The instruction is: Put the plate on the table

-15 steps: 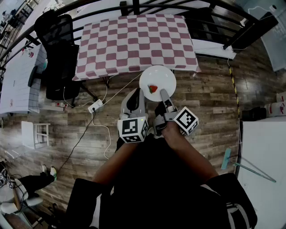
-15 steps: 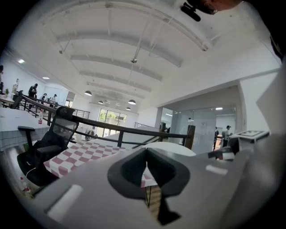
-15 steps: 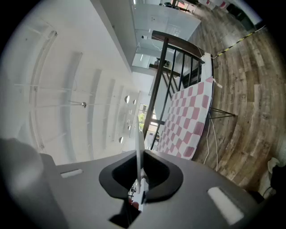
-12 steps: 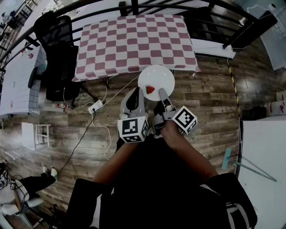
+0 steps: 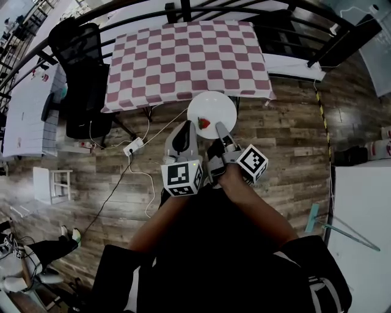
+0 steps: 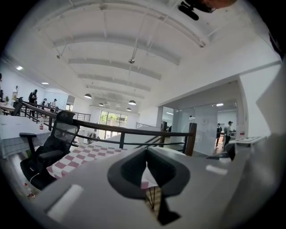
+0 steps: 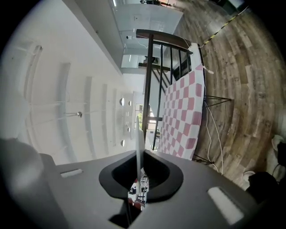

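Observation:
A white plate [image 5: 214, 108] with a small red piece [image 5: 204, 123] on it hangs above the wooden floor, just in front of the table with the red-and-white checked cloth [image 5: 186, 58]. My right gripper [image 5: 218, 129] is shut on the plate's near rim. In the right gripper view the plate [image 7: 140, 152] shows edge-on, pinched between the jaws of that gripper [image 7: 139, 173]. My left gripper [image 5: 185, 127] sits just left of the plate, shut and holding nothing. Its jaws meet in the left gripper view [image 6: 146, 169], with the checked table [image 6: 85, 154] beyond.
A black office chair [image 5: 82, 79] stands at the table's left end. A dark railing [image 5: 183, 9] runs behind the table. A power strip [image 5: 135, 147] and cables lie on the floor. White tables stand at the far left [image 5: 24, 110] and right [image 5: 360, 208].
The plate and my right gripper have drifted slightly to the left, staying just in front of the table edge. The left gripper has barely moved.

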### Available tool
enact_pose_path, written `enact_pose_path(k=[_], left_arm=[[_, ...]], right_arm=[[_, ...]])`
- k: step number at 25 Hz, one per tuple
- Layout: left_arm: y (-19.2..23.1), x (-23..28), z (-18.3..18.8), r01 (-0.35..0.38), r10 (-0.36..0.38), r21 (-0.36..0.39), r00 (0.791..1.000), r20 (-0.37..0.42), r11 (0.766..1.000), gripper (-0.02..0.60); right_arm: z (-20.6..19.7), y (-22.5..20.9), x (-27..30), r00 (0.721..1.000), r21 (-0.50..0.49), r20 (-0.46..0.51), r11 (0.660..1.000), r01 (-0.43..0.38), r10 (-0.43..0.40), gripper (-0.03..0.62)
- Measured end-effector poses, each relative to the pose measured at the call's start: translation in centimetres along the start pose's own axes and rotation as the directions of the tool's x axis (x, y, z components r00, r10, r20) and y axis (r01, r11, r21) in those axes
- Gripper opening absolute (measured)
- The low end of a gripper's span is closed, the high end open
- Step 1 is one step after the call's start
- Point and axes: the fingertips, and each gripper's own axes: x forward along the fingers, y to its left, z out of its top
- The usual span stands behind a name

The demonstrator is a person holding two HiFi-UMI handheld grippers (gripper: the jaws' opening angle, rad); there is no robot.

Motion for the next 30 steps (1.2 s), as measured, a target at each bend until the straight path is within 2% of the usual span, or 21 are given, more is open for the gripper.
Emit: enact_pose_path(k=[9,19,30], left_arm=[[-0.4,-0.3,-1.0,-0.03,0.03,-0.001,0.999,-0.016,1.0,0.009],[1.3,0.8,-1.4,-0.043,0.044,0.011,0.998,-0.037,0.999,0.009],[3.3,4.8,-1.1,-0.036,0.036,0.0,0.998,-0.046,0.999,0.009]], right_arm=[[0.6,-1.9,-0.8,0.999,-0.004,0.008,0.999,0.046,-0.046,0.015],[0.8,-1.7,0.7,0.999,-0.001,0.013,0.999,0.033,-0.033,0.016],[2.9,-1.8,3.4,0.997,0.02,0.031,0.997,0.075,-0.075,0.016]])
